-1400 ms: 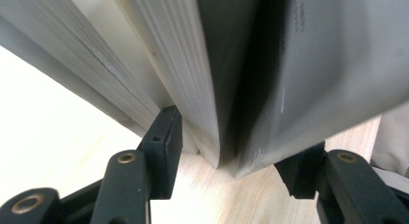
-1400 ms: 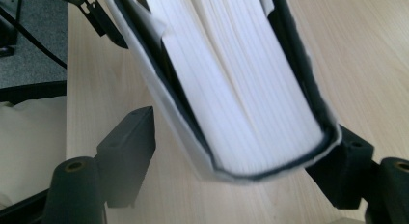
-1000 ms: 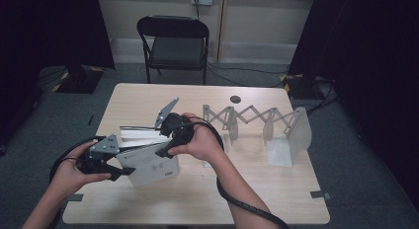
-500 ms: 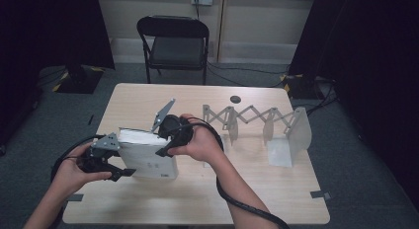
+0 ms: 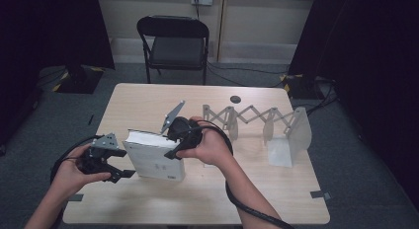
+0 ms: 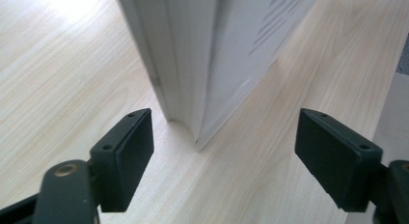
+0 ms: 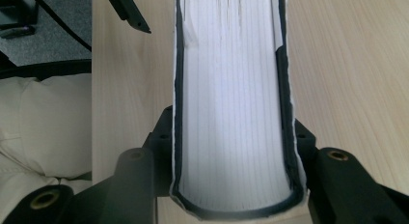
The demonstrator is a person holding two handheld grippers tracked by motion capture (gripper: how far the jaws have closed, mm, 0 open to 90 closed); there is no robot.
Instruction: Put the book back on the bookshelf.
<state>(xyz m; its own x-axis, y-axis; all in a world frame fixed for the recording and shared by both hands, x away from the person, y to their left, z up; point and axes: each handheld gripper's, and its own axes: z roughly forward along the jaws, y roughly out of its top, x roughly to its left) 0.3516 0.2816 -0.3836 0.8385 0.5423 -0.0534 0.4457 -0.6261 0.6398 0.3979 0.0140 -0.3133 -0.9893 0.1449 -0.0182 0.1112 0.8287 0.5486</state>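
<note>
White-covered and thick, the book [image 5: 157, 157] is standing upright on the pale wooden bench [image 5: 207, 204], well to the left of the folding accordion rack [image 5: 257, 121], with its long axis running across the bench between the two hands; the right gripper [image 5: 177, 140] is clamping the end of the book nearer the rack, its jaws pressing on both covers with the page block [image 7: 234, 103] between them. The left gripper [image 5: 123, 167] is sitting just beside the book's far end from the rack; its jaws have just been opening and are now standing wide apart, pads [image 6: 128, 154] clear of the covers, with the near corner of the book [image 6: 202, 64] straight ahead and centred in the gap. Judging by this, the right hand is carrying the book alone, and a slide towards the rack is the likely next move; the left is free to withdraw.
</note>
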